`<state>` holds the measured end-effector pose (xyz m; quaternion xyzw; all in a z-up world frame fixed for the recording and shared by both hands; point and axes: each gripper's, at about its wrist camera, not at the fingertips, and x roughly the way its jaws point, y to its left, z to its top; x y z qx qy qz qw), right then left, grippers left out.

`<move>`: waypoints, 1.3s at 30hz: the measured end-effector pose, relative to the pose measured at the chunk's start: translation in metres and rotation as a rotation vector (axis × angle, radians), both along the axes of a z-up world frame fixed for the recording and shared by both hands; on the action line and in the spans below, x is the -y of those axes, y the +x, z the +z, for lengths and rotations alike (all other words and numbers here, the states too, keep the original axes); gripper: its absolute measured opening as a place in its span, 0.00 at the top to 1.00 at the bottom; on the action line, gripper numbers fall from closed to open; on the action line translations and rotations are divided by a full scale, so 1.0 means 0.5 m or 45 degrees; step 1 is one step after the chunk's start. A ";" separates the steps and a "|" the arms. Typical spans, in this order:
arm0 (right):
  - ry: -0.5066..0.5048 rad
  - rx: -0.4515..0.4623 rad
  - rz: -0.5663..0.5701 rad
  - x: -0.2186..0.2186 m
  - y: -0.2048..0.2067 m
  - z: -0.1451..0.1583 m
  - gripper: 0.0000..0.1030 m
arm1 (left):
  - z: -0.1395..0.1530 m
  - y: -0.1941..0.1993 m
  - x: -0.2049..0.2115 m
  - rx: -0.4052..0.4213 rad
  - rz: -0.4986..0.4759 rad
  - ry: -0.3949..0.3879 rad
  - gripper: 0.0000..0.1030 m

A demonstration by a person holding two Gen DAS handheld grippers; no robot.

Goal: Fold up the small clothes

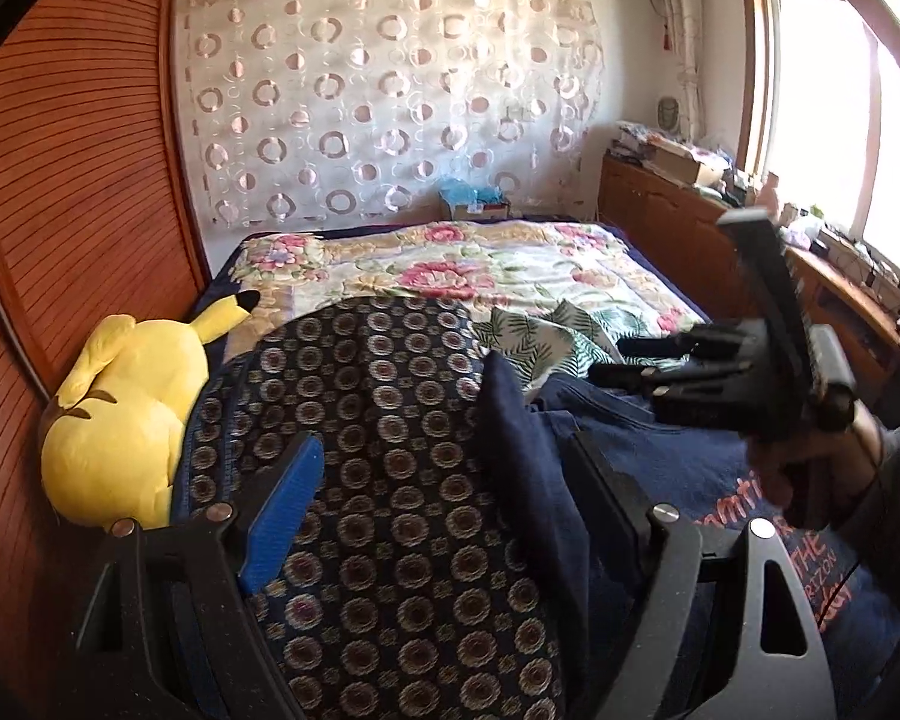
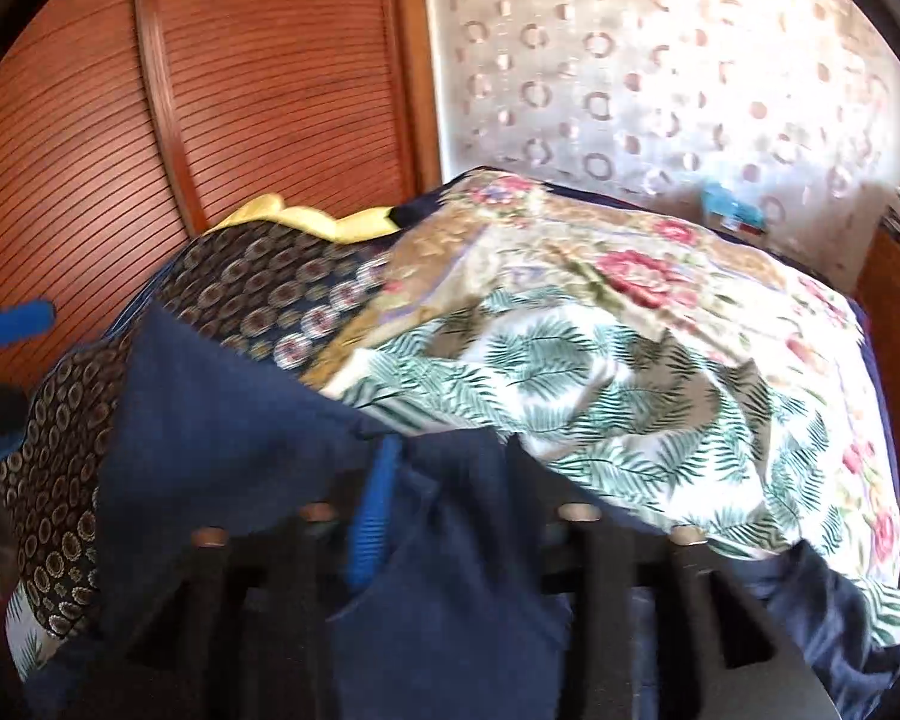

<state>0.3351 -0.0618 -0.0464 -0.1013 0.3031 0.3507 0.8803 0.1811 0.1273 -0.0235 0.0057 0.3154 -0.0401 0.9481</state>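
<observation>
Shirt [image 2: 228, 438], navy, lies bunched on the bed [image 1: 450, 264] over a dark patterned blanket [image 1: 390, 480]. Right gripper [image 2: 450, 468] is clamped on a fold of it. Left gripper [image 1: 450, 480] is spread wide above the blanket, holding nothing. Yellow plush [image 1: 126, 414] beside the blanket.

We see our right claw [image 2: 444, 480] clamped on a fold of the navy T-shirt [image 2: 222, 414], blue pad against the cloth. Beyond it lie a leaf-print garment [image 2: 618, 384] and the floral quilt [image 2: 660, 264], motion-blurred.
</observation>
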 end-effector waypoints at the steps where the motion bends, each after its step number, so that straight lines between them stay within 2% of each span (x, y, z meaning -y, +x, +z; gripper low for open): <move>1: 0.006 0.003 -0.006 0.011 -0.001 0.002 0.52 | -0.002 0.006 0.008 -0.007 -0.010 0.004 0.19; 4: 0.009 0.018 -0.009 0.045 -0.015 0.019 0.52 | -0.011 0.026 0.029 -0.024 -0.049 0.017 0.22; 6: 0.010 0.027 -0.014 0.068 -0.027 0.025 0.52 | -0.016 0.041 0.039 -0.047 -0.073 0.022 0.40; 8: -0.004 0.041 -0.018 0.097 -0.056 0.040 0.52 | -0.022 0.062 0.050 -0.087 -0.093 0.028 0.52; 10: -0.011 0.055 -0.026 0.129 -0.069 0.045 0.52 | -0.029 0.084 0.059 -0.128 -0.094 0.045 0.58; 11: -0.011 0.060 -0.033 0.151 -0.084 0.048 0.52 | -0.030 0.092 0.062 -0.142 -0.101 0.046 0.64; 12: -0.008 0.063 -0.037 0.172 -0.096 0.051 0.52 | -0.031 0.100 0.061 -0.152 -0.109 0.041 0.79; 14: -0.011 0.066 -0.049 0.204 -0.116 0.053 0.52 | -0.026 0.104 0.061 -0.149 -0.110 0.024 0.95; 15: -0.011 0.066 -0.056 0.222 -0.125 0.051 0.52 | -0.022 0.103 0.058 -0.137 -0.103 0.019 0.96; 17: -0.008 0.059 -0.073 0.256 -0.145 0.049 0.52 | -0.007 0.102 0.042 -0.087 -0.033 0.039 0.97; 20: -0.003 0.045 -0.109 0.303 -0.174 0.049 0.52 | -0.007 0.113 0.018 -0.084 0.051 0.086 0.97; 23: -0.011 0.032 -0.142 0.338 -0.203 0.051 0.52 | -0.021 0.121 0.000 -0.124 0.070 0.071 0.97; 26: -0.012 0.036 -0.182 0.373 -0.235 0.059 0.52 | -0.022 0.105 0.002 -0.105 0.070 0.060 0.96; 28: -0.007 0.041 -0.208 0.392 -0.258 0.068 0.52 | -0.013 0.090 0.009 -0.085 0.070 0.053 0.92; 31: -0.003 0.056 -0.252 0.421 -0.296 0.075 0.52 | 0.002 0.064 0.022 -0.048 0.062 0.044 0.81; 33: 0.009 0.055 -0.274 0.438 -0.311 0.076 0.52 | 0.015 0.043 0.027 -0.016 0.050 0.040 0.65; 37: 0.019 0.068 -0.323 0.462 -0.356 0.079 0.52 | 0.041 -0.009 0.043 0.031 0.010 0.025 0.57; 38: 0.020 0.069 -0.334 0.466 -0.363 0.078 0.52 | 0.045 -0.017 0.045 0.034 -0.001 0.020 0.50; 39: 0.019 0.073 -0.350 0.478 -0.375 0.077 0.52 | 0.050 -0.035 0.053 0.047 -0.021 0.010 0.37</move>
